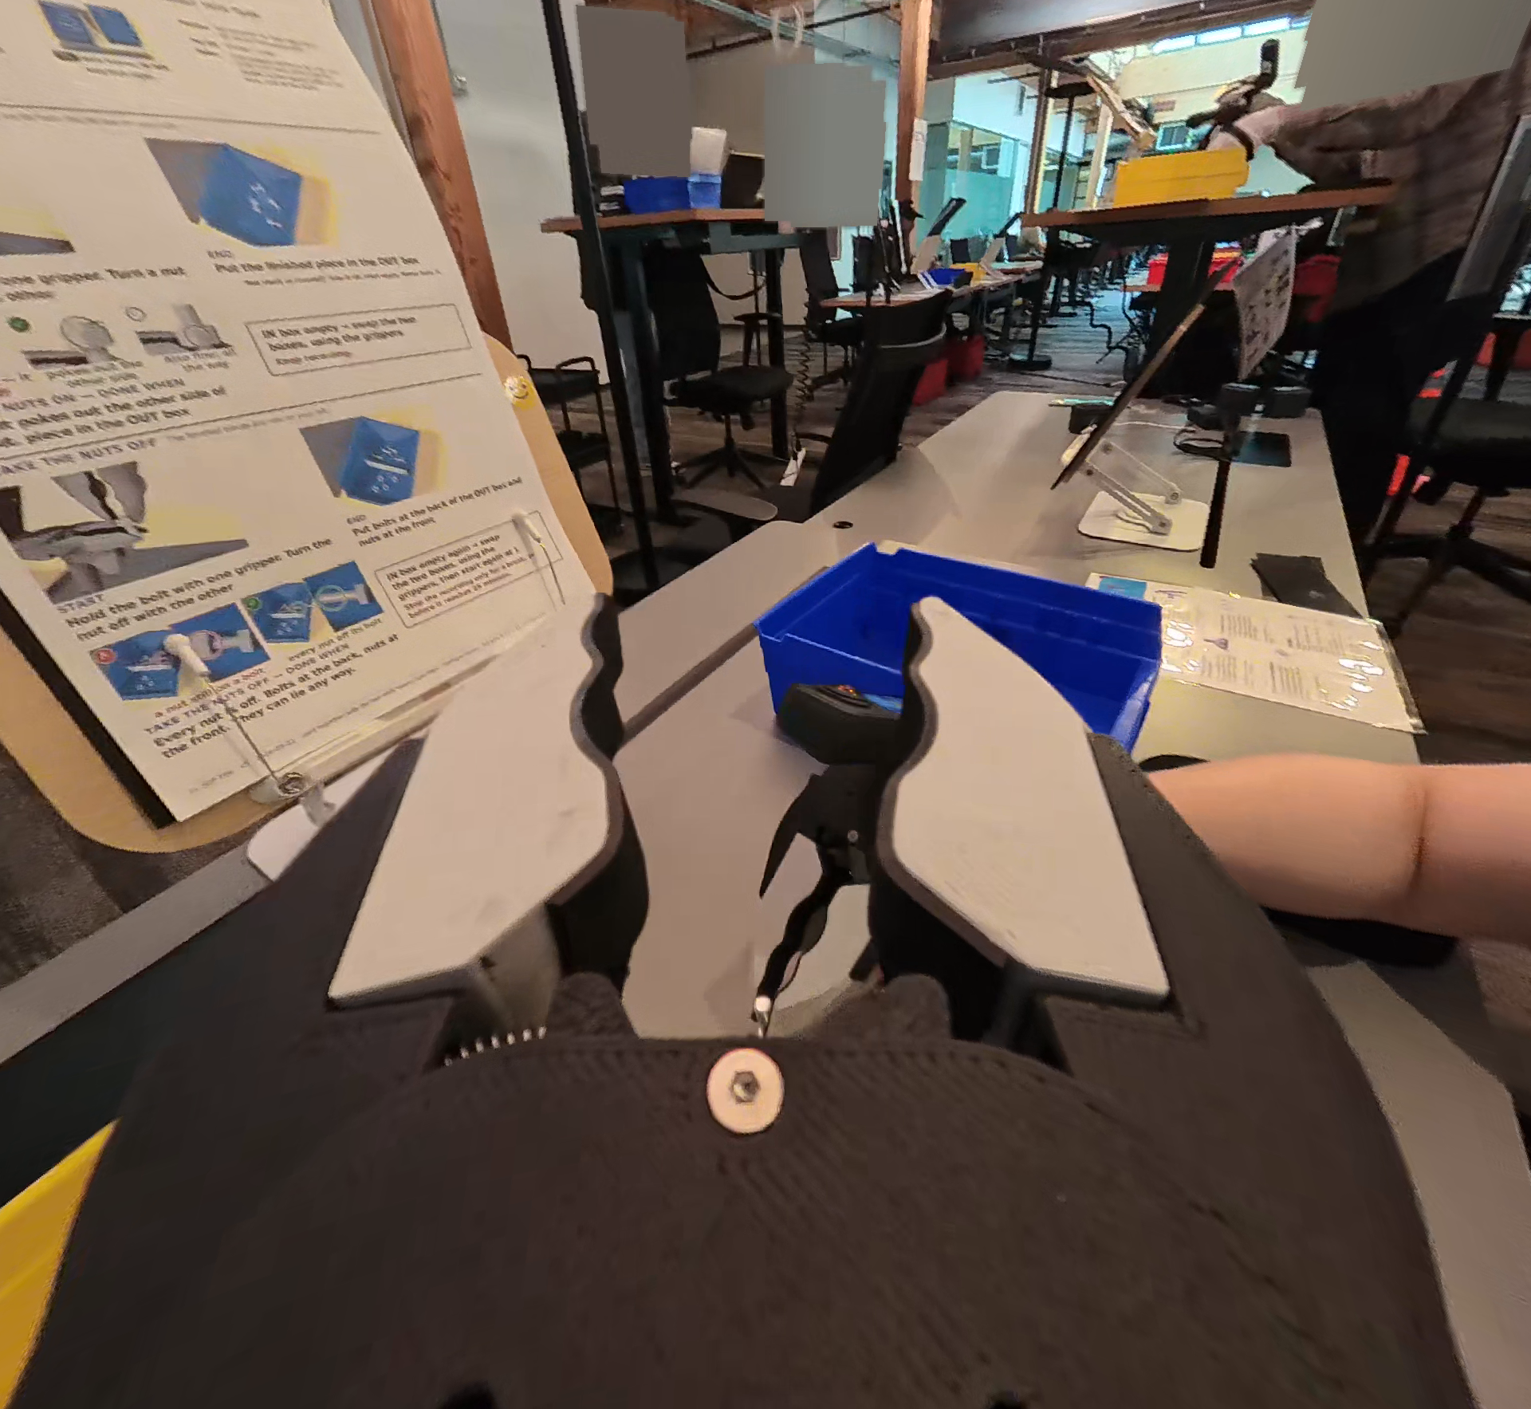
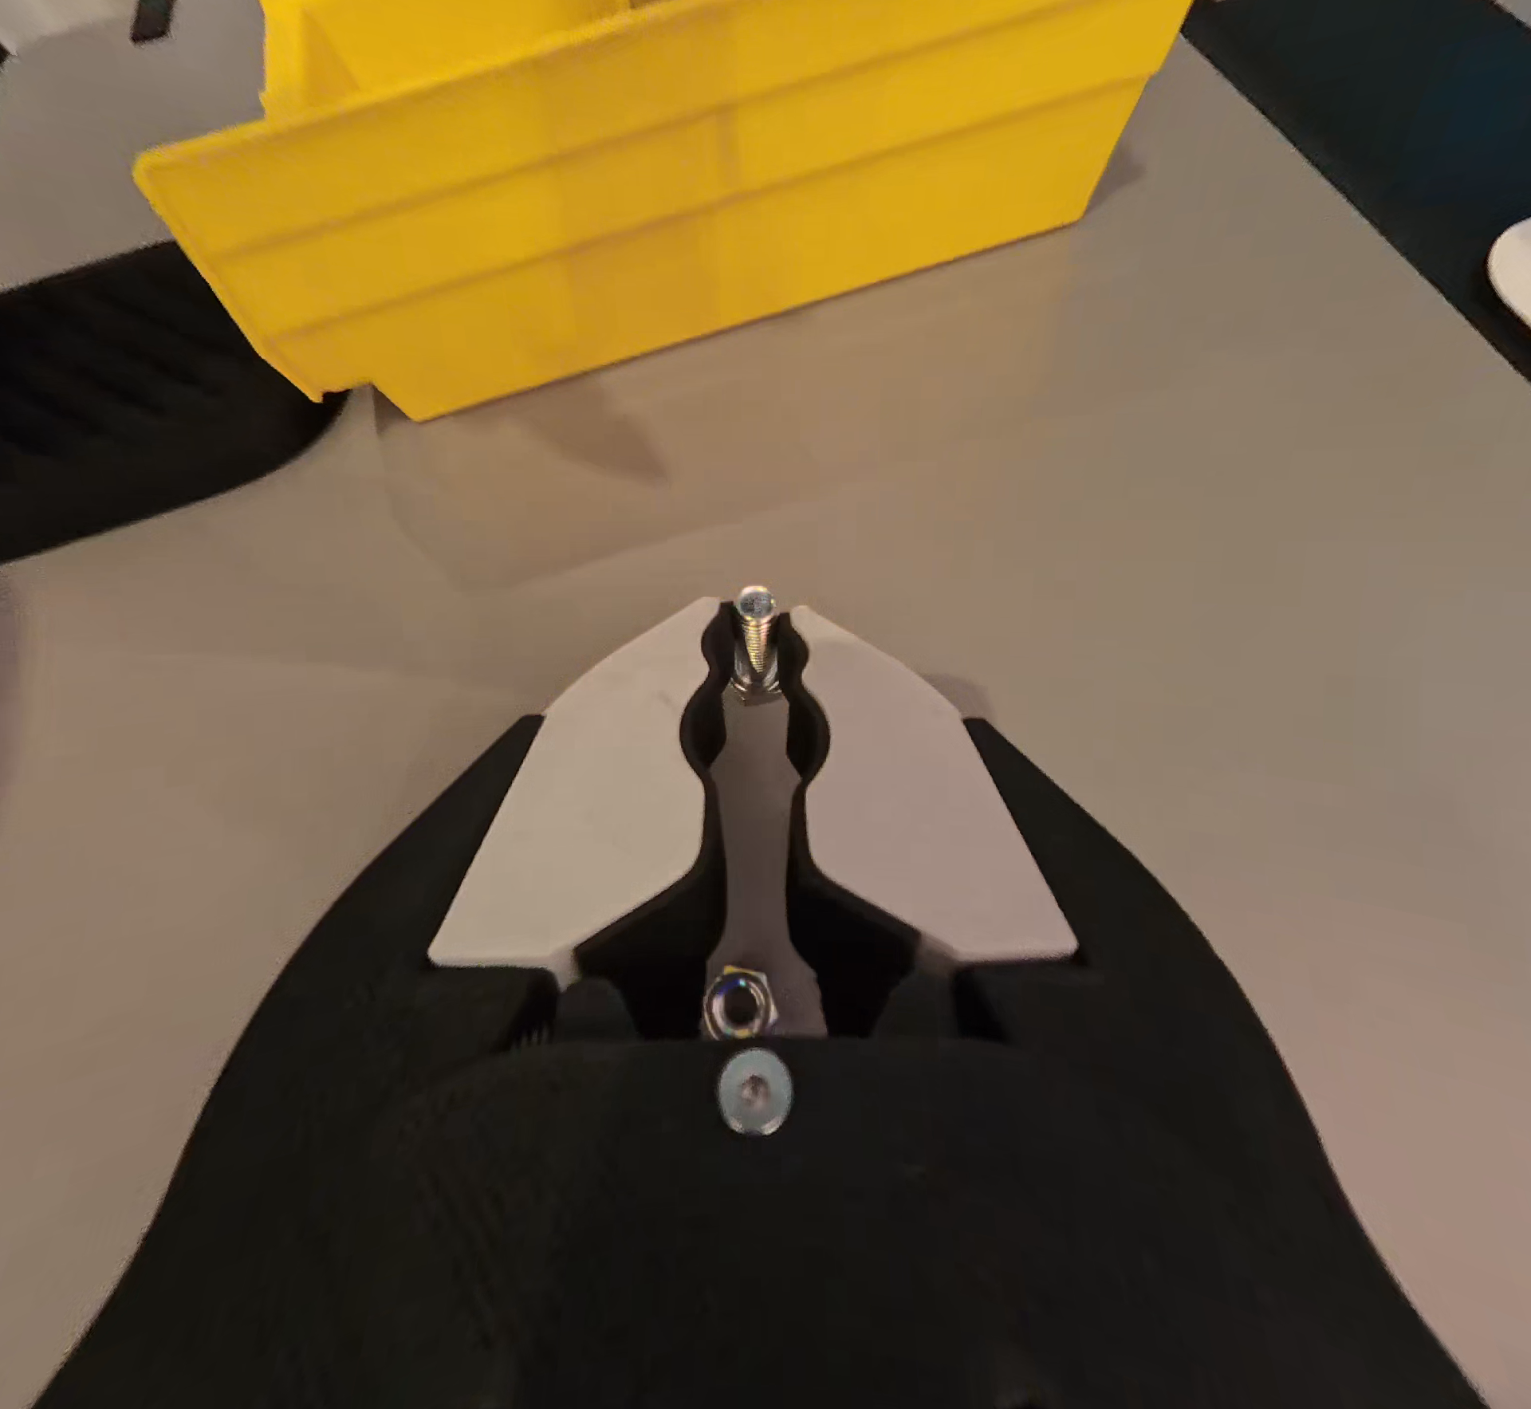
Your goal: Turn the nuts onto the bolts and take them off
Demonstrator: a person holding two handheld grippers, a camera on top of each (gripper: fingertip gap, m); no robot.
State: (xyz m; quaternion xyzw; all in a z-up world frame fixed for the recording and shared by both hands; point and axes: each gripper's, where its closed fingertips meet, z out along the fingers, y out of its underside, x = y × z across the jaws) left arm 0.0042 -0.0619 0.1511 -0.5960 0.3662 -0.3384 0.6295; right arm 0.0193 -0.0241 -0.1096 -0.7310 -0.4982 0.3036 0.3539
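In the right wrist view my right gripper is shut on a silver bolt. It grips the threaded shaft at the fingertips, and a hex piece sits at the bolt's near end. A loose nut shows through the gap near the gripper's base, above the grey table. In the left wrist view my left gripper is open and empty, raised above the table. The right gripper shows side-on between its fingers, with a silver bolt tip at its end.
A yellow bin stands just beyond the right gripper, between black mats. A blue bin sits ahead of the left gripper. An instruction sheet on a stand is at the left. A person's arm reaches in from the right. The grippers' ends are close to 25 centimeters from one another. To reach the loose nut in a straight line is about 10 centimeters for my right fingers, about 30 centimeters for my left.
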